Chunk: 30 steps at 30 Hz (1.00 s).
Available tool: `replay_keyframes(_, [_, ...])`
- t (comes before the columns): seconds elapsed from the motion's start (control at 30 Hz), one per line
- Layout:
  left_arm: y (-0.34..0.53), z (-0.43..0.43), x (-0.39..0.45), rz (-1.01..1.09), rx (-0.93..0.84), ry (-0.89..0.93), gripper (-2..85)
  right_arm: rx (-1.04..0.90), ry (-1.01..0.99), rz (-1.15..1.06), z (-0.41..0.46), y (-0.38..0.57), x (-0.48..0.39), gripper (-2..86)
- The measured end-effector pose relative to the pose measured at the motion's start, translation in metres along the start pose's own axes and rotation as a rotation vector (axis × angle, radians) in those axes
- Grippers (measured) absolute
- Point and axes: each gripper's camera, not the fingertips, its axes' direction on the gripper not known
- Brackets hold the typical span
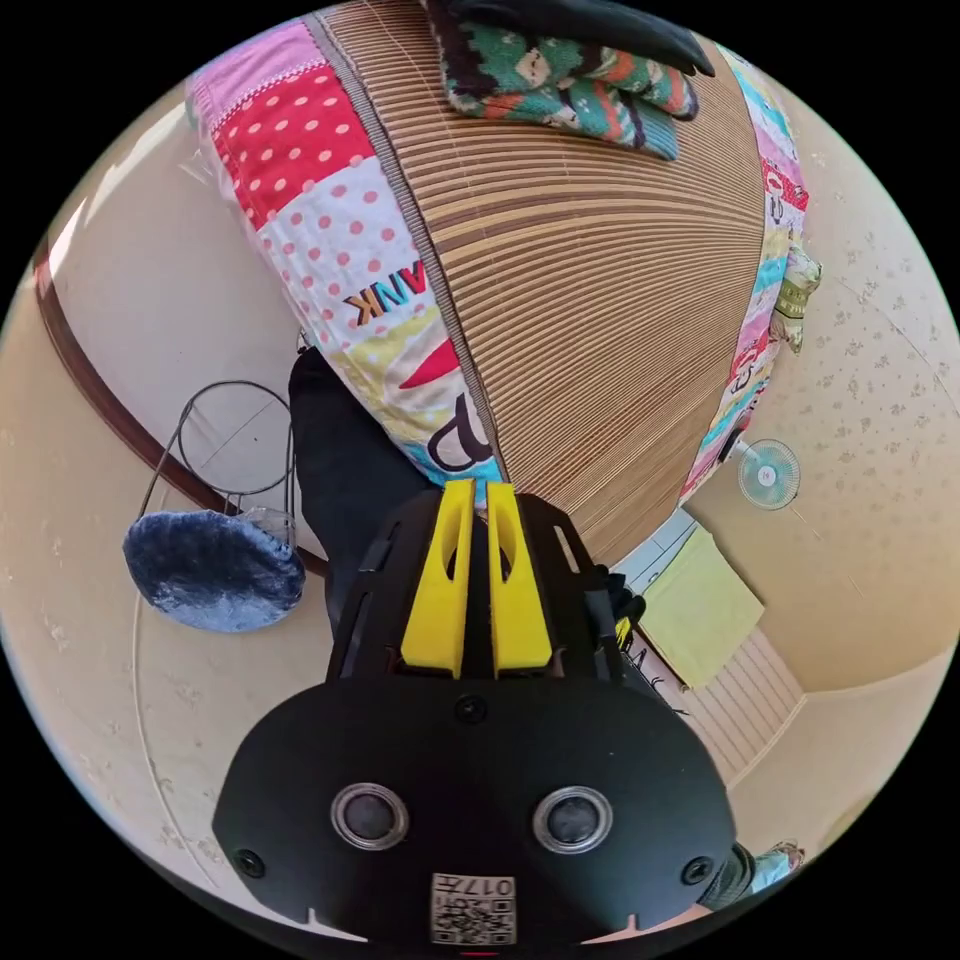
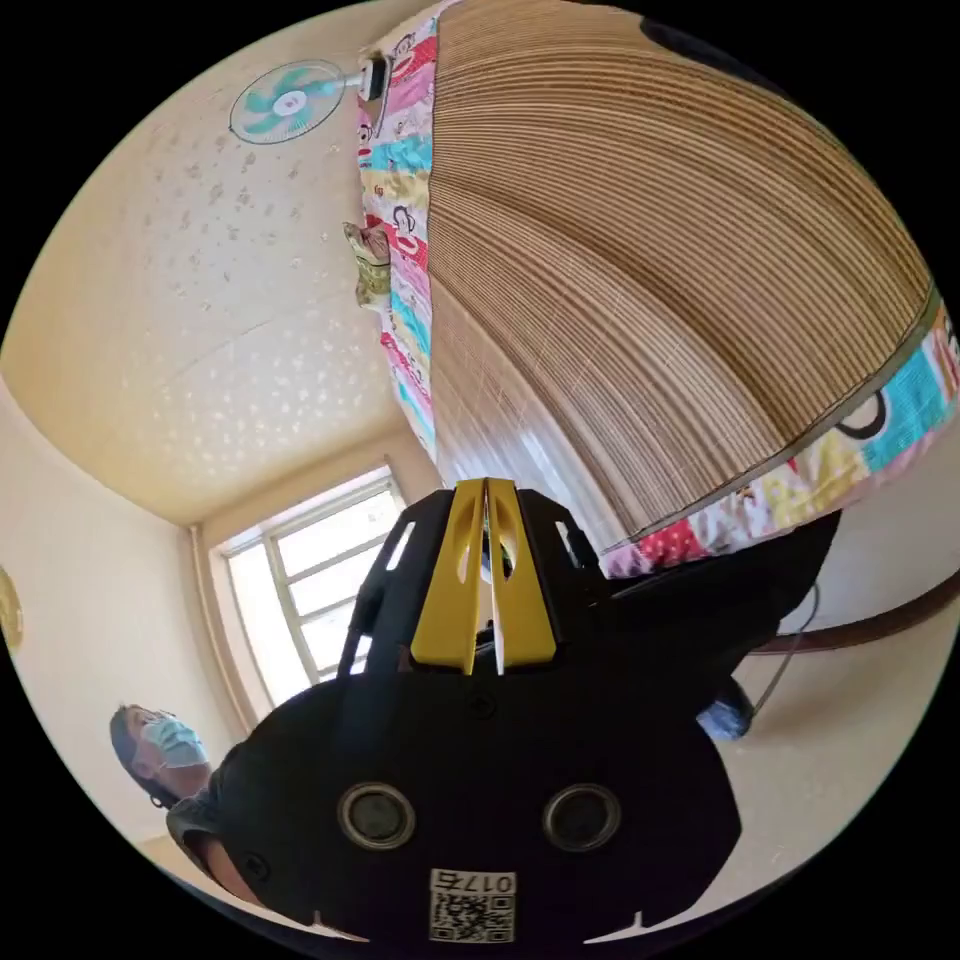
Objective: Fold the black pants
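Note:
In the left gripper view, the black pants (image 1: 345, 470) hang down the side of the bed, left of my left gripper (image 1: 481, 488). Its yellow jaws are nearly together, with dark cloth pinched in the narrow gap between them. In the right gripper view, my right gripper (image 2: 487, 486) is shut, its yellow jaws almost touching. Black pants cloth (image 2: 720, 600) stretches from it to the right, under the bed's edge. Most of the pants is hidden behind the gripper bodies.
A bamboo mat (image 1: 600, 300) covers the bed over a patchwork sheet (image 1: 330, 230). A colourful knit garment (image 1: 570, 85) lies on the mat. A blue cushion (image 1: 210, 570) sits on a wire stool. A fan (image 2: 290, 100), a window (image 2: 310, 580) and a masked person (image 2: 160, 750) are also there.

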Motion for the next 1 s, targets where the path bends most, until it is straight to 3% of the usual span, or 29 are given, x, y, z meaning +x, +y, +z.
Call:
replay_keyframes(0.07, [-0.011,-0.015,0.000,0.032,0.016,0.027,3.0,0.123,-0.382,0.142,-0.002,-0.001,0.045,0.3])
replay_keyframes(0.17, [-0.028,-0.044,0.000,0.087,0.079,0.101,4.1,0.315,-0.704,0.251,-0.012,-0.003,0.082,0.3])
replay_keyframes(0.33, [-0.056,-0.090,-0.002,0.092,0.119,0.151,4.9,0.330,-0.659,0.170,-0.044,-0.038,0.076,0.2])
replay_keyframes(0.53, [-0.091,-0.148,0.013,0.137,0.134,0.026,5.0,0.382,-0.805,0.229,-0.060,-0.069,0.093,0.2])
replay_keyframes(0.73, [-0.130,-0.222,0.033,0.237,0.158,-0.163,5.1,0.416,-0.727,0.230,-0.097,-0.097,0.107,0.3])
replay_keyframes(1.0, [-0.174,-0.336,0.106,0.307,0.477,-0.454,8.1,0.516,-0.660,0.278,-0.140,-0.116,0.137,0.2])
